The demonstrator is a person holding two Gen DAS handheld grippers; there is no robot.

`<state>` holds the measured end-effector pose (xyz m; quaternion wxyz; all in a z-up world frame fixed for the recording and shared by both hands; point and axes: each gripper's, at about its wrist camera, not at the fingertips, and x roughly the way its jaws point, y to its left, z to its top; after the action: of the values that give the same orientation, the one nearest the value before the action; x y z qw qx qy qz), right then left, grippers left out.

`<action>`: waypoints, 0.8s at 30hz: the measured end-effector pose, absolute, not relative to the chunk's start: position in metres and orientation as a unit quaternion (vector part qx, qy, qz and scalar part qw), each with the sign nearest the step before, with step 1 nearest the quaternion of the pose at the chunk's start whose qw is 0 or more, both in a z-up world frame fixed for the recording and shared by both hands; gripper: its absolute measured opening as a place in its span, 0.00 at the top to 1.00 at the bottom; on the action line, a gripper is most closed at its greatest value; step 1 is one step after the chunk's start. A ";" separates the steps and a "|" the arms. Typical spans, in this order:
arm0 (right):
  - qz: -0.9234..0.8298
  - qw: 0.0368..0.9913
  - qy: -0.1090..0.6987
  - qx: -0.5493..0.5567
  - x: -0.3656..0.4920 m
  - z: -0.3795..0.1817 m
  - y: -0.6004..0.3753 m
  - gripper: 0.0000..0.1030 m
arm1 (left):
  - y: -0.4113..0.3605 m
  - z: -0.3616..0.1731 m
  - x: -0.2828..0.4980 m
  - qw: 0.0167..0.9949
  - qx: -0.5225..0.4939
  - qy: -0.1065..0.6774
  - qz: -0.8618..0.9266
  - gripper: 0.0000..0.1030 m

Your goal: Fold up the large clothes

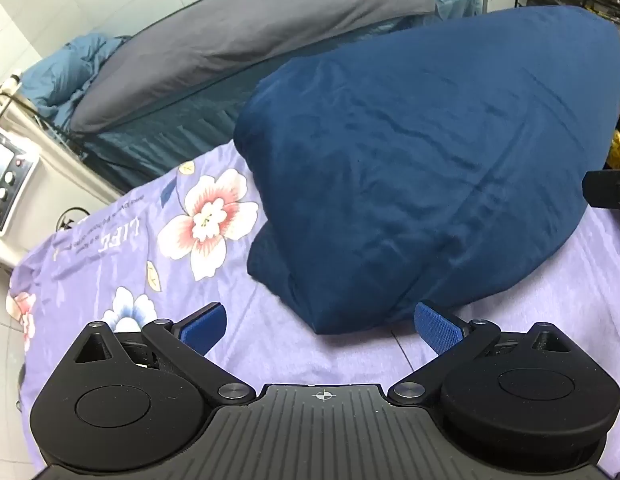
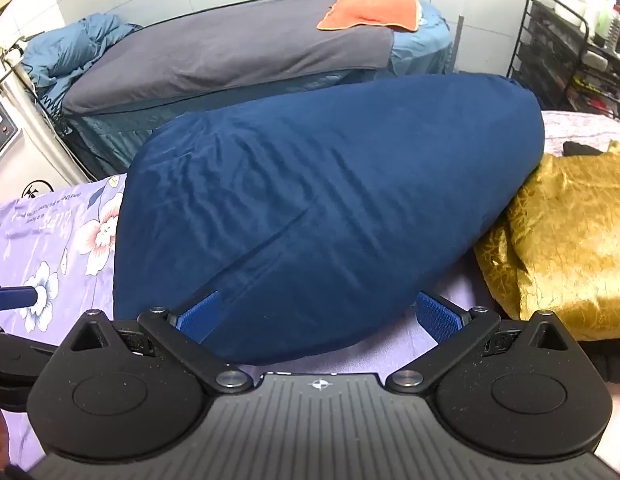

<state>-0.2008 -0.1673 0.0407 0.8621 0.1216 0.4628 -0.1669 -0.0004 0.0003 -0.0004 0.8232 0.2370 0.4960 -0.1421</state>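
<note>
Just ahead of both wide-open grippers, left gripper (image 1: 321,326) and right gripper (image 2: 319,316), the navy garment (image 1: 421,168) lies folded on a floral sheet (image 1: 122,264) printed "LIFE", I think, smaller text unreadable.

Orange towel (image 2: 369,6); gold cloth (image 2: 565,248)

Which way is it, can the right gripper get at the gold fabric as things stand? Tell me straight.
Probably yes. The right gripper is open and holds nothing, and the gold fabric lies uncovered just to its right on the floral sheet. Only the folded navy garment sits beneath the gripper, not across that path.
</note>
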 end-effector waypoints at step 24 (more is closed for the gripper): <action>-0.157 0.861 0.469 0.118 -0.204 0.036 -0.164 0.01 | 0.000 -0.006 -0.001 0.824 0.227 0.500 -0.140 0.00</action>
<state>-0.2036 -0.1637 0.0364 0.8611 0.1180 0.4689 -0.1572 -0.0005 -0.0001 -0.0064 0.8240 0.2272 0.4997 -0.1402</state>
